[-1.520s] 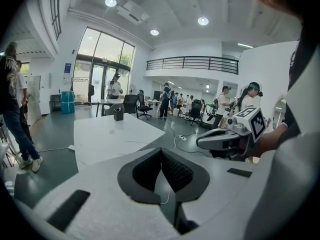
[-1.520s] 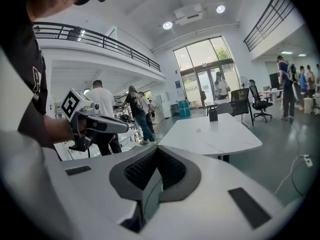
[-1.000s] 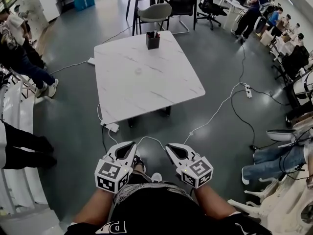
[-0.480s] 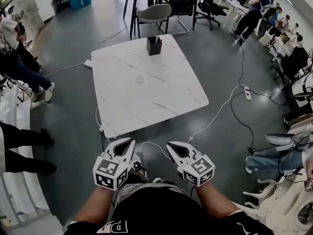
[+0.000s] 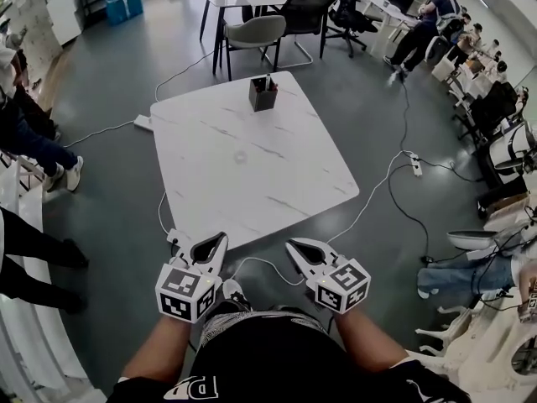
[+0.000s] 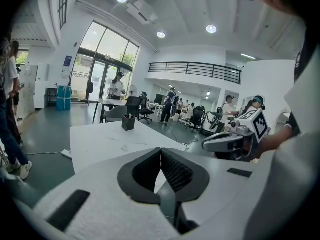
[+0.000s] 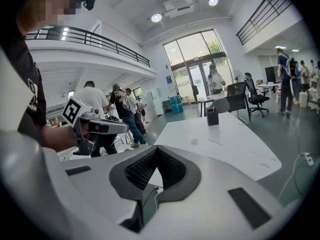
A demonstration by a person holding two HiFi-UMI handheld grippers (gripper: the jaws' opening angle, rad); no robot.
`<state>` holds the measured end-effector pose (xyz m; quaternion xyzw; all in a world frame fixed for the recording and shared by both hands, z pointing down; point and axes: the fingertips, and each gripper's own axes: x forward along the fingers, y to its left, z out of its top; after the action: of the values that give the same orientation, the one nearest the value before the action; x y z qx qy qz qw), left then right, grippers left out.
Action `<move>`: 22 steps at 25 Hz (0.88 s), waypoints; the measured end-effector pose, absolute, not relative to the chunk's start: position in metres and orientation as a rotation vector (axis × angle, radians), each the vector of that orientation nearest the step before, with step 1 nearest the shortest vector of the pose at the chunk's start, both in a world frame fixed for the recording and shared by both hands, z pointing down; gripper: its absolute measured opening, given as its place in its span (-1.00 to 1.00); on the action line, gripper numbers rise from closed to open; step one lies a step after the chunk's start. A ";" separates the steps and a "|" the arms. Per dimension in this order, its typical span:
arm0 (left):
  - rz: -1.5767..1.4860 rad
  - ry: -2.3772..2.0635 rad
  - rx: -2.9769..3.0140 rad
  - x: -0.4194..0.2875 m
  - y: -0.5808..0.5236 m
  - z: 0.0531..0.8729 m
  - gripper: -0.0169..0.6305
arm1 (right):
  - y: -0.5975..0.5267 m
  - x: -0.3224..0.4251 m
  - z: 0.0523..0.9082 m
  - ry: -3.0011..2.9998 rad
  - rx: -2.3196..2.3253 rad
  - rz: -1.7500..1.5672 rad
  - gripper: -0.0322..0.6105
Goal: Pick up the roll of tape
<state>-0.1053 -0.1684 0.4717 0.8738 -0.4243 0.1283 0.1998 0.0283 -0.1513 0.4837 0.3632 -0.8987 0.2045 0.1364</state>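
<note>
A person stands just short of a white table, holding the left tongs and right tongs side by side at waist height. Both sets of jaws are pressed together on nothing, likely because the reach has not begun. The roll of tape, a faint small ring, lies mid-table at twelve o'clock, well apart from them, and a dark pen holder sits beyond it.
</note>
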 end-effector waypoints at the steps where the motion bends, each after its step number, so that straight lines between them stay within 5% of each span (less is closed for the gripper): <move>1: 0.348 -1.176 2.442 -0.109 -0.172 0.471 -0.89 | -0.155 0.026 0.485 -2.598 1.062 0.599 -0.89; 22: 0.339 -1.195 2.428 -0.136 -0.241 0.485 -0.89 | -0.226 0.012 0.494 -2.571 1.108 0.600 -0.89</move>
<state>-0.1362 -0.2411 0.4849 0.8713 -0.4287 0.1215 0.2059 0.0118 -0.2260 0.4942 0.3832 -0.8893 0.2075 0.1386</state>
